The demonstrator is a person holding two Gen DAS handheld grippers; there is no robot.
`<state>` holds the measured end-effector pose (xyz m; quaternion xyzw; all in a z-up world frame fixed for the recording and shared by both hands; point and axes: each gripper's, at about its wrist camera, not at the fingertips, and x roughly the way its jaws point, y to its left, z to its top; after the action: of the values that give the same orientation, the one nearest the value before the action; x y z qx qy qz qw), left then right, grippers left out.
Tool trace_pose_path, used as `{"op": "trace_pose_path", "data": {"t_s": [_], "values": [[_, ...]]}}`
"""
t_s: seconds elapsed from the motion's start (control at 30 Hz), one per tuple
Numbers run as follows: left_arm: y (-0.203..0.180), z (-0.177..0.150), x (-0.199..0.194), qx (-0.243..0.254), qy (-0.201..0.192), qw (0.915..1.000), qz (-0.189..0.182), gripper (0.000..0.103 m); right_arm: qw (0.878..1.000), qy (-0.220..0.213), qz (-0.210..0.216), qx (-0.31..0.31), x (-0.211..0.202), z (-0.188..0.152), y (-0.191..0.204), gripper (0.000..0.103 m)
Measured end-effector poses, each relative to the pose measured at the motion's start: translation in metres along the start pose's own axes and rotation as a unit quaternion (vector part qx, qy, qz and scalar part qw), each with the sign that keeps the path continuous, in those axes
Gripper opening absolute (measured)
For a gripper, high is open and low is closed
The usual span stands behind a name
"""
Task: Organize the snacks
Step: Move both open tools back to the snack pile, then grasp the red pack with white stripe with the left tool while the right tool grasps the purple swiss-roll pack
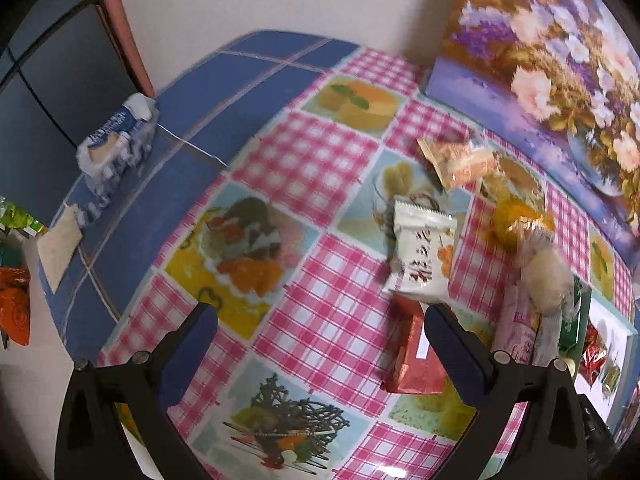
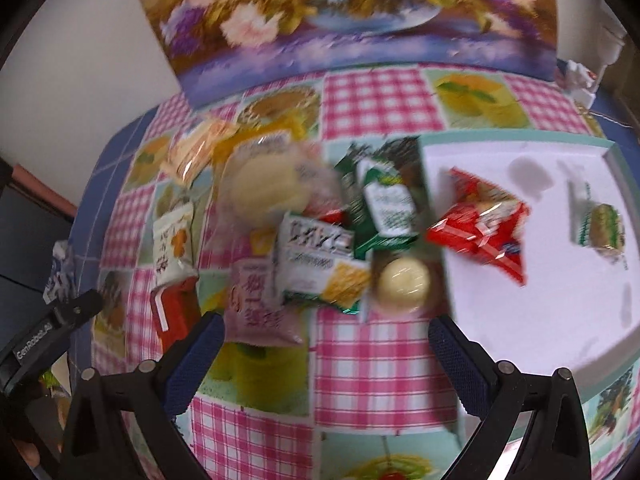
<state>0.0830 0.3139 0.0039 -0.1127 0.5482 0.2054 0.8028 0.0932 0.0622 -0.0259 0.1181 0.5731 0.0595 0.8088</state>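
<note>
Each claw has black arms, silver screws and blue ribbed pads; one casing reads "GenRobot.AI".

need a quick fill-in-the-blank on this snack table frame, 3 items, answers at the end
1. Inside the white tray lie ____ snack packets.
2. The jaws of the right gripper stand ____, with nothing between them.
3. The painting leaning against the wall shows ____.

Missing words: two; open; flowers
</note>
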Motion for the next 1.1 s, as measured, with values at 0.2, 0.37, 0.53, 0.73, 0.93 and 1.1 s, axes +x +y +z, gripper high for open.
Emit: {"op": "trace_pose_path", "data": {"t_s": [0.2, 0.37, 0.53, 0.73, 0.93, 1.1], "values": [[-0.014, -0.005, 0.023, 0.011, 0.040, 0.9987, -0.029, 0.103, 1.000, 0.015, 0.000, -0.023, 0.017, -0.005, 0.018, 0.099], [-0.022, -0.009, 0.043, 0.007, 0.076, 0.9954, -0.059, 0.103, 0.999, 0.022, 0.002, -0.033, 0.030, -0.002, 0.027, 0.091], [-0.032, -0.011, 0.052, 0.014, 0.087, 0.9936, -0.071, 0.102, 0.999, 0.021, -0.005, -0.043, 0.039, 0.000, 0.034, 0.090], [-0.042, -0.014, 0.061, 0.021, 0.098, 0.9922, -0.075, 0.099, 0.997, 0.014, -0.024, -0.067, 0.045, 0.001, 0.045, 0.090], [-0.048, -0.016, 0.073, 0.020, 0.108, 0.9910, -0.077, 0.083, 0.996, 0.011, -0.045, -0.083, 0.051, 0.000, 0.052, 0.090], [-0.053, -0.018, 0.071, 0.025, 0.104, 0.9903, -0.089, 0.050, 0.995, 0.017, -0.048, -0.083, 0.054, -0.002, 0.053, 0.087]]}}
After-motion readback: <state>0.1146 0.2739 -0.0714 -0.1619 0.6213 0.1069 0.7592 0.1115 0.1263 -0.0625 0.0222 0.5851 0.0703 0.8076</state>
